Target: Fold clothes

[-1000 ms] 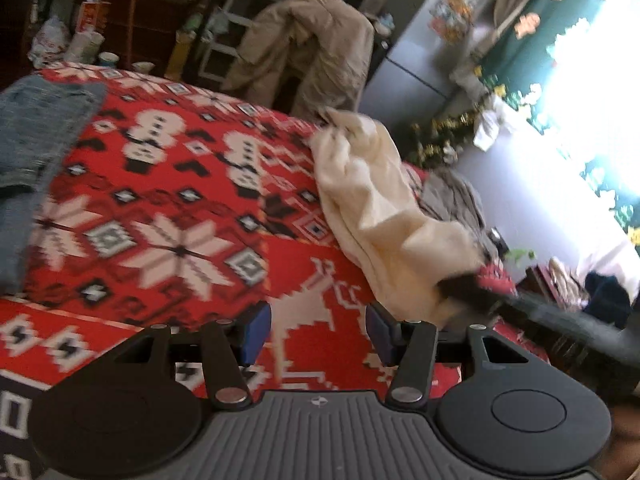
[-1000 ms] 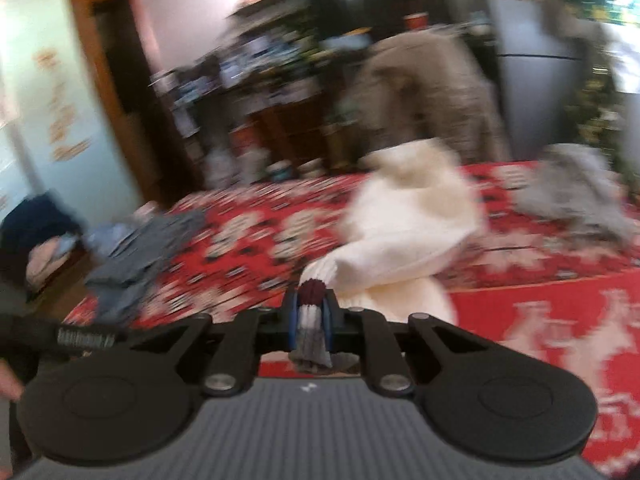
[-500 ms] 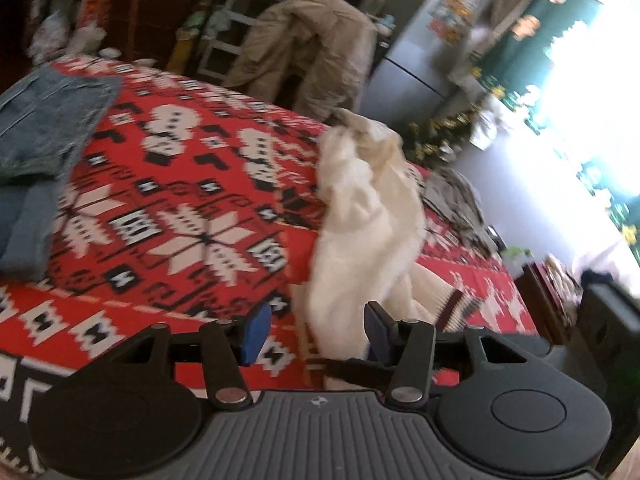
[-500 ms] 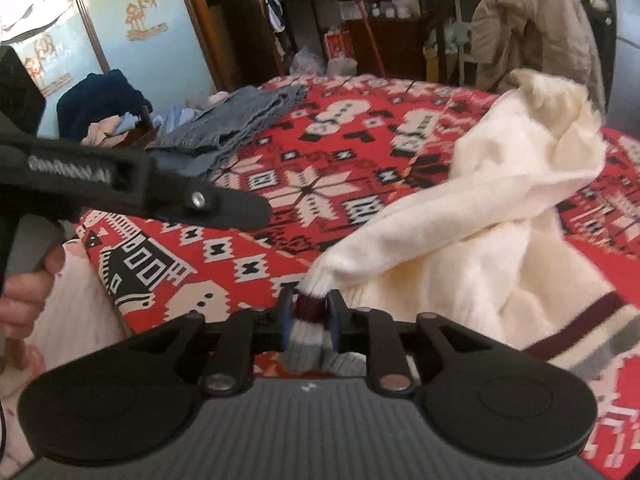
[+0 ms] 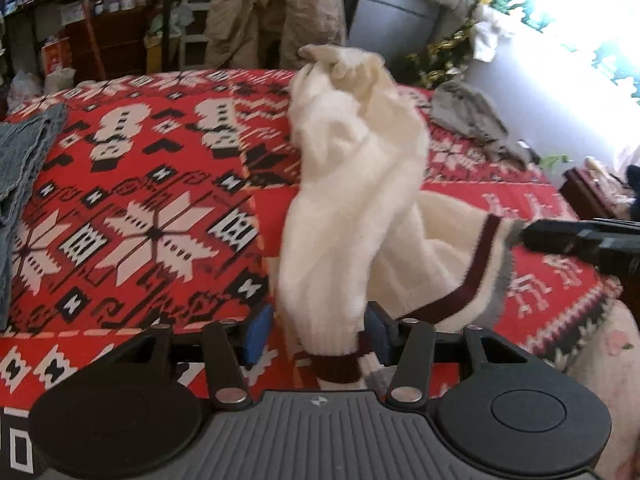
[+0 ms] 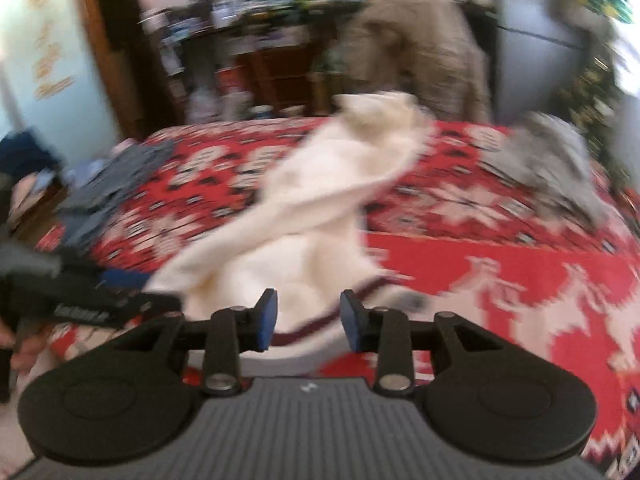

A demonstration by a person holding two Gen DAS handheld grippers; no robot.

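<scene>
A cream knit sweater [image 5: 360,168] with maroon and grey trim lies bunched on the red patterned blanket [image 5: 140,208]. My left gripper [image 5: 316,334] is open, and the sleeve's maroon cuff [image 5: 336,366] hangs between its blue pads without being pinched. In the blurred right wrist view my right gripper [image 6: 309,320] is open too, just in front of the sweater [image 6: 320,208] and its striped hem [image 6: 372,286]. From the left wrist view the right gripper [image 5: 560,238] touches the grey hem edge. The left gripper [image 6: 100,292] shows at the left of the right wrist view.
Blue jeans [image 5: 24,148] lie at the blanket's left edge and a grey garment [image 5: 468,120] at the far right. A tan coat [image 5: 272,12] hangs over a chair behind, beside a grey fridge [image 5: 400,8]. A hand [image 6: 24,344] shows low left.
My right gripper was shut on the sleeve cuff and has opened and let it go. The left gripper has come up to the sweater, so the cuff now sits between its open fingers.
</scene>
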